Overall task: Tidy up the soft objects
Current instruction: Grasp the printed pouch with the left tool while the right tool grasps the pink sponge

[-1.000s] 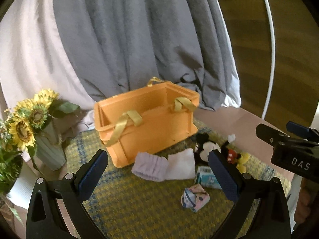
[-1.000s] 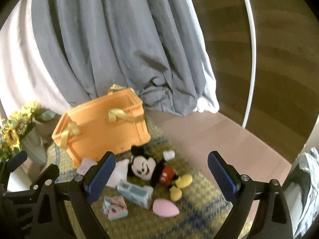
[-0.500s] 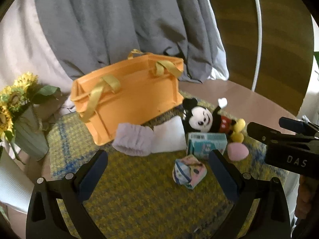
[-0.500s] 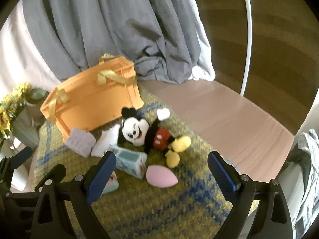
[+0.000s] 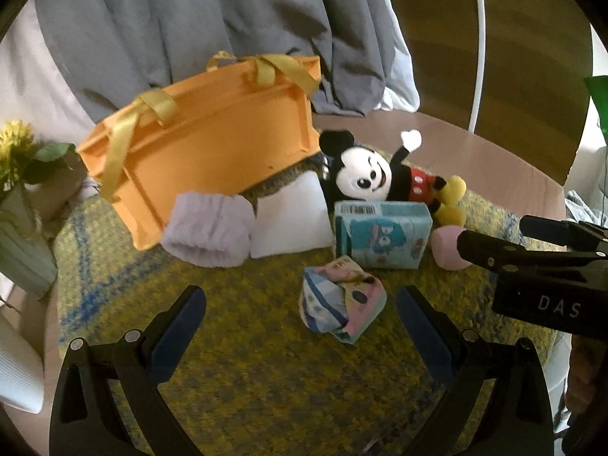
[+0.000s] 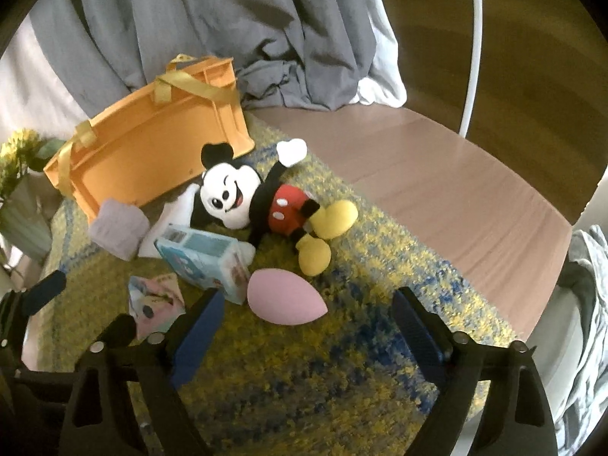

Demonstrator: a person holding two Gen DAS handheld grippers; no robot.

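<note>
1 whole pink sponge (image 6: 283,296), right view only

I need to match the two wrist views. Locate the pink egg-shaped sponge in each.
Left wrist: pink egg-shaped sponge at right, partly hidden behind the right gripper.
Right wrist: fully visible at lower centre.
Shared landmark: the light blue tissue pack just left of it.

I count one orange basket (image 5: 212,144), one mouse plush (image 6: 262,197), one pink sponge (image 6: 285,302), two tissue packs (image 5: 382,235) (image 5: 340,309), one lilac roll (image 5: 209,230), one white cloth (image 5: 290,216), one vase (image 5: 22,247).
</note>
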